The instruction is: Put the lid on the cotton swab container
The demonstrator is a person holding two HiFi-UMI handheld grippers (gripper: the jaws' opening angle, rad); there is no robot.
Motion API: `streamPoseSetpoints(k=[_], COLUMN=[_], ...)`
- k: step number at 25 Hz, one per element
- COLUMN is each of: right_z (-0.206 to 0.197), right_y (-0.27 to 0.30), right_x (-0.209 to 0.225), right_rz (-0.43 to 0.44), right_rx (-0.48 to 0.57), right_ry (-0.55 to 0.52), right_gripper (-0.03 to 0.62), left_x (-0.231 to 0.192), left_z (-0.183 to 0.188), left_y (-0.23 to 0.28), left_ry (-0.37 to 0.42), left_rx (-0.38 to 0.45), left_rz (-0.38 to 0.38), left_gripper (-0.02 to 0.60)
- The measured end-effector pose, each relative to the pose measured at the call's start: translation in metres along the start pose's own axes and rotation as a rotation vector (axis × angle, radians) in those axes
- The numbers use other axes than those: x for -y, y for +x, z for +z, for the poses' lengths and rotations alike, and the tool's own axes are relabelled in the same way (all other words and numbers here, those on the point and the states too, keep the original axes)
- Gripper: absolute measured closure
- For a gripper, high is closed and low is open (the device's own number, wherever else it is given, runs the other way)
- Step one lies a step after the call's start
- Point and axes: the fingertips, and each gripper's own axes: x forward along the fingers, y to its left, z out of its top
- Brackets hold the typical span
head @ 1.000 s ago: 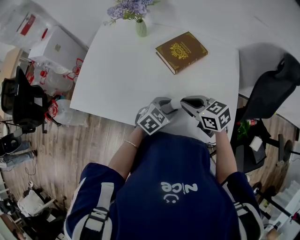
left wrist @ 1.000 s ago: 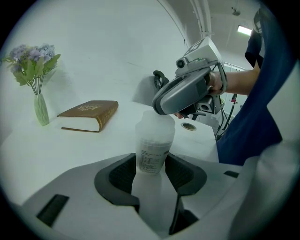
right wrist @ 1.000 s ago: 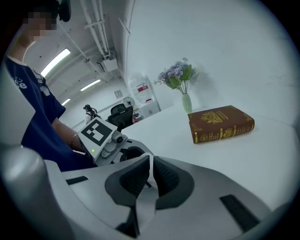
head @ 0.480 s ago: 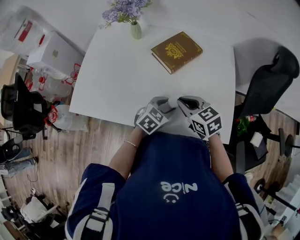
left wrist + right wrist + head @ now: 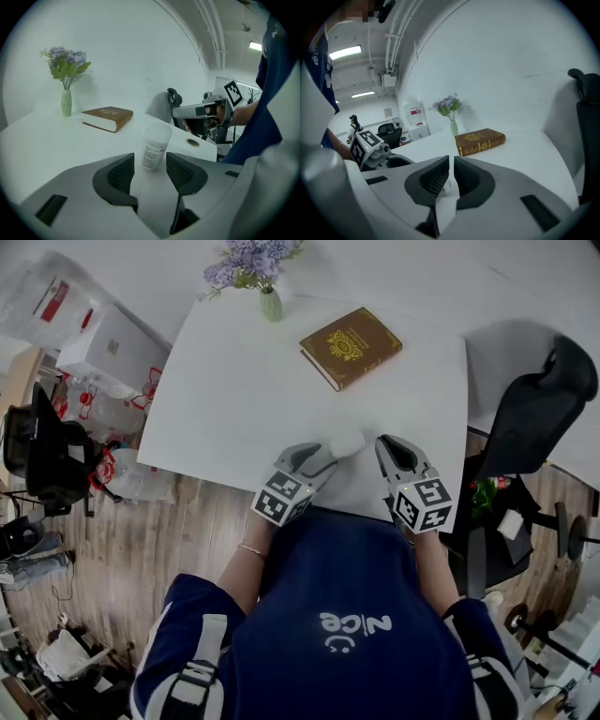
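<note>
Your left gripper (image 5: 150,158) has its jaws spread and opening wider. The small translucent white plastic cotton swab container with a printed label (image 5: 154,147) stands between their tips, and neither pad presses on it. It rests on its base on the white tabletop (image 5: 244,381). Its long axis runs close to vertical, the wider top end pointing up and leaning a little toward your right side. Whether that top end is a seated lid I cannot tell.

From the head view the container sits near the table edge closest to you, just off the left gripper's tips. Your right gripper (image 5: 451,161) lies a short way to its right, not touching it. That gripper's jaws are drawn almost together with only a thin slit between them, and they pinch nothing.

Farther back lie a brown hardcover book with gold ornament (image 5: 351,346) and a pale green vase of purple flowers (image 5: 270,304).
</note>
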Motion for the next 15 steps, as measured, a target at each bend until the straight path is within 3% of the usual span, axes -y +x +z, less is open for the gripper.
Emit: streamPoseSetpoints(k=[5,11,15], right_z=[-0.008,-0.040,-0.034], right_y=[-0.027,-0.051,-0.057], right_x=[0.018,0.030,0.040], right_rz=[-0.092,-0.116,-0.118], right_rx=[0.048,-0.019,-0.002], right_ry=[-0.015,-0.020,-0.026], right_gripper=[0.536,0.536,0.537], left_x=[0.000,0.013,0.017], left_z=[0.024,0.046,0.047], left_y=[-0.025,-0.040,-0.042], left_ry=[-0.043,-0.143,-0.143], left_rx=[0.156,0.296,0.319], left_rz=[0.145,0.216,0.274], left_gripper=[0.356,0.366,0.466])
